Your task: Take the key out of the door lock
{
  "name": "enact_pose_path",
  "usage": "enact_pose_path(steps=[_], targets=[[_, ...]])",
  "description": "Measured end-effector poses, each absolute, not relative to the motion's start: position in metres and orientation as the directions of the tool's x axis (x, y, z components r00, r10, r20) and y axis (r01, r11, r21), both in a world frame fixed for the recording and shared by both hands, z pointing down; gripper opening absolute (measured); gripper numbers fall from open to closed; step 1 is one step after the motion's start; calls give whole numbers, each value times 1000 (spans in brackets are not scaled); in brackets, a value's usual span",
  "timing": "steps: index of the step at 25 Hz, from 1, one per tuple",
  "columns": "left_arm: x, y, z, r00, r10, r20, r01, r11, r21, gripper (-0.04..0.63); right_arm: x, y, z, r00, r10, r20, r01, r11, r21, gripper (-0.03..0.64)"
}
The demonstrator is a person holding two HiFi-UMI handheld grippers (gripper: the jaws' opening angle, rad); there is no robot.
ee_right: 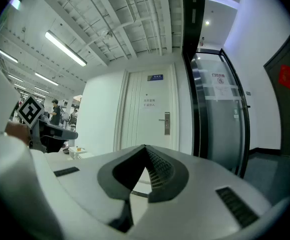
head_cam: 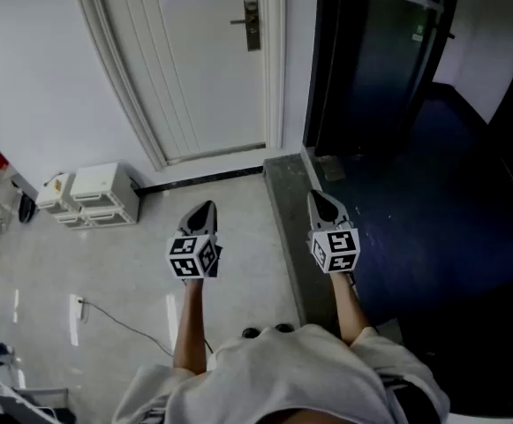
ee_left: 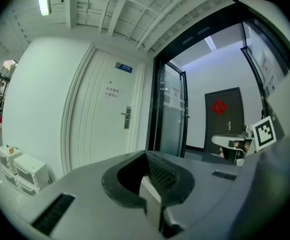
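On white door (head_cam: 194,78): dark lock (head_cam: 252,25) w/ lever (head_cam: 238,22)

Two grippers show, the left gripper (head_cam: 207,205) and the right gripper (head_cam: 317,195). There is one white door (head_cam: 207,78), one lock plate (head_cam: 252,23), two white boxes (head_cam: 103,193), one cable (head_cam: 115,318) and one glass door (ee_right: 219,119).

Closed door (head_cam: 207,69) at upper centre, lock plate (head_cam: 252,23) near its right edge; glass doorway (head_cam: 380,51) to the right. Boxes (head_cam: 101,194) against the wall (head_cam: 35,78) at left. Left gripper (head_cam: 205,210) and right gripper (head_cam: 320,201) side by side at centre, well apart from the door; cable (head_cam: 119,321) on the floor (head_cam: 132,263) at lower left.
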State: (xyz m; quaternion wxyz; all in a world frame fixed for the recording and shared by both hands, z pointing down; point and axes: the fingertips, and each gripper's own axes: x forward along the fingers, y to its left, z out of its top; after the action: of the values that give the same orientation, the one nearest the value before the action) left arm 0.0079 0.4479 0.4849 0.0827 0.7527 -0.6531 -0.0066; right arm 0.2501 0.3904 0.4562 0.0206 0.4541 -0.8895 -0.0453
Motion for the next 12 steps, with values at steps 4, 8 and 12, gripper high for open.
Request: enact_pose_path(steps=[4, 8, 12], targets=[[8, 448, 485, 147, -984, 103, -982, -133, 134, 18, 248, 390, 456, -592, -806, 0, -802, 588, 104, 23], [10, 448, 487, 144, -983, 110, -983, -129, 131, 18, 249, 389, 457, -596, -803, 4, -798, 593, 105, 23], [13, 445, 487, 142, -984, 108, -983, -127, 132, 18, 251, 385, 459, -599, -801, 8, -795, 596, 110, 23]])
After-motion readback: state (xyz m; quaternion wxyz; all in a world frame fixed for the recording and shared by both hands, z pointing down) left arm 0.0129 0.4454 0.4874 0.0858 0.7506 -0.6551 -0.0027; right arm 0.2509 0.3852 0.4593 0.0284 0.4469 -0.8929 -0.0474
